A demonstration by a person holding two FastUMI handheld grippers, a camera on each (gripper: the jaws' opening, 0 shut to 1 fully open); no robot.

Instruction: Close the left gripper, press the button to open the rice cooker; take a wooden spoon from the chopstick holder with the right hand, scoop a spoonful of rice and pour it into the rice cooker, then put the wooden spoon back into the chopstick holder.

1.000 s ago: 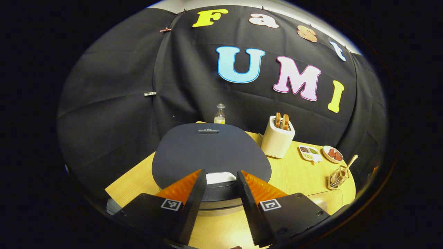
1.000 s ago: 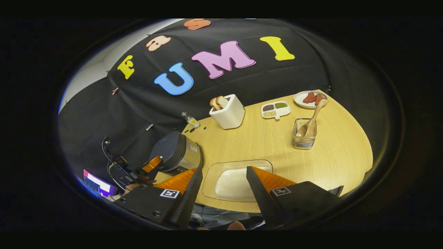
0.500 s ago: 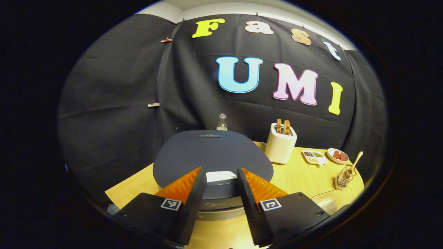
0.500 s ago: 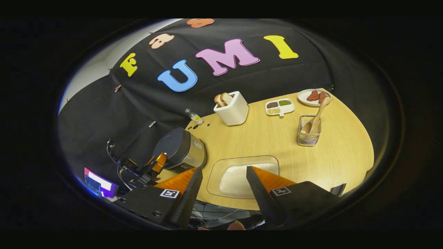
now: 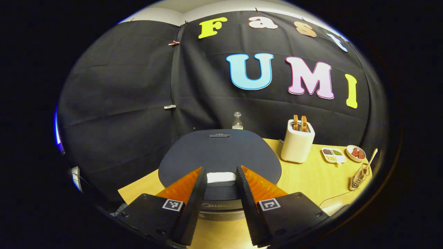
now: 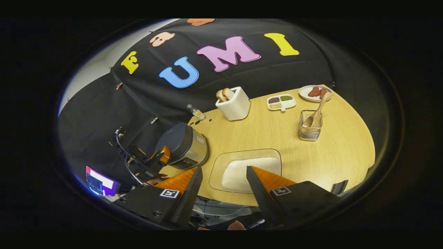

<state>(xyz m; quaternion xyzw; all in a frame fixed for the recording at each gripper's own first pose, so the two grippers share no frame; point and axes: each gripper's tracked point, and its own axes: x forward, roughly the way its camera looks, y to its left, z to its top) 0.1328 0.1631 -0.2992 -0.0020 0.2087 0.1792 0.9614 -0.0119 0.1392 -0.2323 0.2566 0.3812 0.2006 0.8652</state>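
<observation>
The rice cooker point(image 5: 219, 155) stands right ahead in the left gripper view with its dark lid down and a white button point(image 5: 220, 177) at the front edge. My left gripper point(image 5: 220, 170) is open just in front of that button, which shows in the gap between its fingers. My right gripper point(image 6: 224, 169) is open and holds nothing, above the near table edge by the glass tray of rice point(image 6: 266, 155). The wooden spoon point(image 6: 316, 112) leans in the wire chopstick holder point(image 6: 310, 129), far from both grippers. In the right gripper view the cooker point(image 6: 183, 145) sits at the left with the left gripper point(image 6: 162, 155) before it.
A white toaster point(image 6: 234, 103) with bread, a small bottle point(image 6: 196, 112), a divided dish point(image 6: 281, 102) of grains and a plate point(image 6: 311, 92) of red pieces line the back of the wooden table point(image 6: 339, 152). A lit screen point(image 6: 100, 180) glows at the lower left.
The left gripper has sunk lower in front of the cooker and turned a little left, so the lid looks flatter. The right gripper has drifted slightly; both stay open.
</observation>
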